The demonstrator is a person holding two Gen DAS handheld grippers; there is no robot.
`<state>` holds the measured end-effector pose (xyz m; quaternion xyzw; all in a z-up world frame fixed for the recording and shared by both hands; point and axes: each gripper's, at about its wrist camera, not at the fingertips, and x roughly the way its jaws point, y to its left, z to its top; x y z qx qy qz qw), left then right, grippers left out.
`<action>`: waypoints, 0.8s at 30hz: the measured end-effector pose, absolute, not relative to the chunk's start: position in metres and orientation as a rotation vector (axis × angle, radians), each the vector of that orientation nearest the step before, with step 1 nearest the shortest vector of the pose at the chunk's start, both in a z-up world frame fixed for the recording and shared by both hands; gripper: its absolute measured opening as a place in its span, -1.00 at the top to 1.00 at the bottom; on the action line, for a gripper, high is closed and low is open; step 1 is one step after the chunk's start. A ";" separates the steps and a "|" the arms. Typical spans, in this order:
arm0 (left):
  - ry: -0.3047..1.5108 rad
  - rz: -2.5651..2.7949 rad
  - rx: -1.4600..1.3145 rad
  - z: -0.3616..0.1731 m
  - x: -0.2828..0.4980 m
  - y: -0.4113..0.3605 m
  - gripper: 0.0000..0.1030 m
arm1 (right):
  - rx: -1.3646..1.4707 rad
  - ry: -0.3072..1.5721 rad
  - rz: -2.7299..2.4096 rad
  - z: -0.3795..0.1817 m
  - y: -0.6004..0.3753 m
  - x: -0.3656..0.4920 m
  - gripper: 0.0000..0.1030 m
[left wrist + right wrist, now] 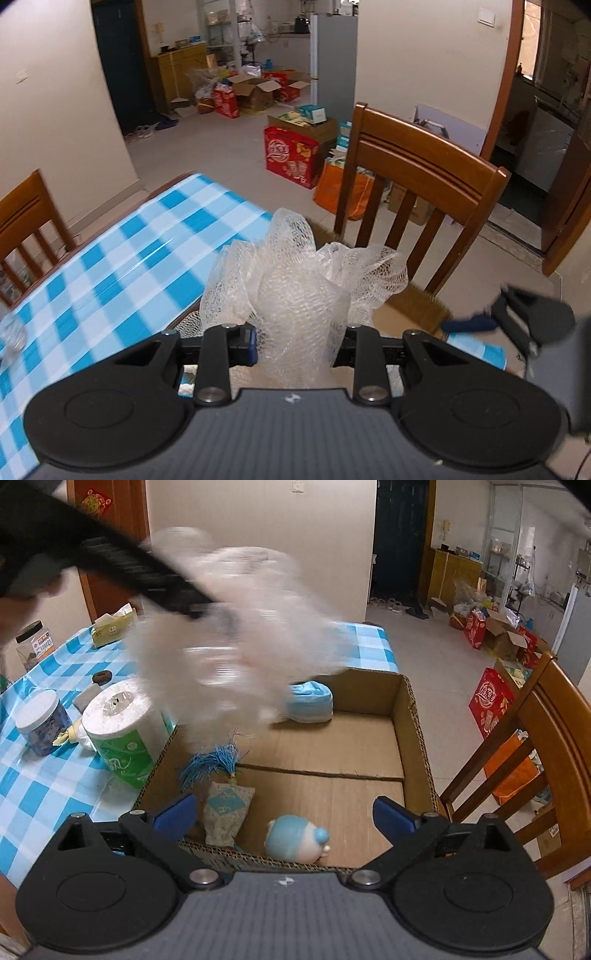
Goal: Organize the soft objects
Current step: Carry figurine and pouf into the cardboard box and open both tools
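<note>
My left gripper (pixel 299 343) is shut on a white mesh bath puff (pixel 295 280), held in the air above the table edge. In the right wrist view the puff (pixel 236 635) is a blurred white mass under the left gripper's black body (pixel 140 576), above the open cardboard box (pixel 413 716). In the box lie a blue cushion (pixel 310 701), a sachet with a blue tassel (pixel 225 805) and a light blue plush toy (pixel 295 838). My right gripper (pixel 284 819) is open and empty at the box's near edge; it also shows in the left wrist view (pixel 517 317).
The table has a blue-and-white checked cloth (pixel 55 786). Left of the box stand a toilet paper roll (pixel 122 723), a white-lidded jar (pixel 42 722), a tissue pack (pixel 110 627) and another jar (pixel 33 642). A wooden chair (pixel 535 760) is right of the box.
</note>
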<state>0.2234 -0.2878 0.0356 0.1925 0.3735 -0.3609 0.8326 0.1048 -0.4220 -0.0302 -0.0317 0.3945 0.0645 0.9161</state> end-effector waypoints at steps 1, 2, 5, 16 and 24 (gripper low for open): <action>0.791 -0.772 0.408 0.034 0.226 -0.296 0.43 | -0.064 0.811 0.130 -0.031 -0.424 0.103 -0.99; 0.790 -0.779 0.409 0.030 0.230 -0.305 0.43 | -0.065 0.808 0.124 -0.030 -0.425 0.101 -0.99; 0.787 -0.790 0.403 0.023 0.238 -0.329 0.28 | -0.055 0.801 0.101 -0.029 -0.432 0.097 -0.99; 0.731 -0.730 0.401 0.004 0.249 -0.364 -0.79 | -0.005 0.811 0.036 -0.034 -0.450 0.090 -1.00; 0.739 -0.704 0.390 0.012 0.227 -0.341 -0.84 | -0.012 0.817 0.035 -0.037 -0.442 0.095 -1.00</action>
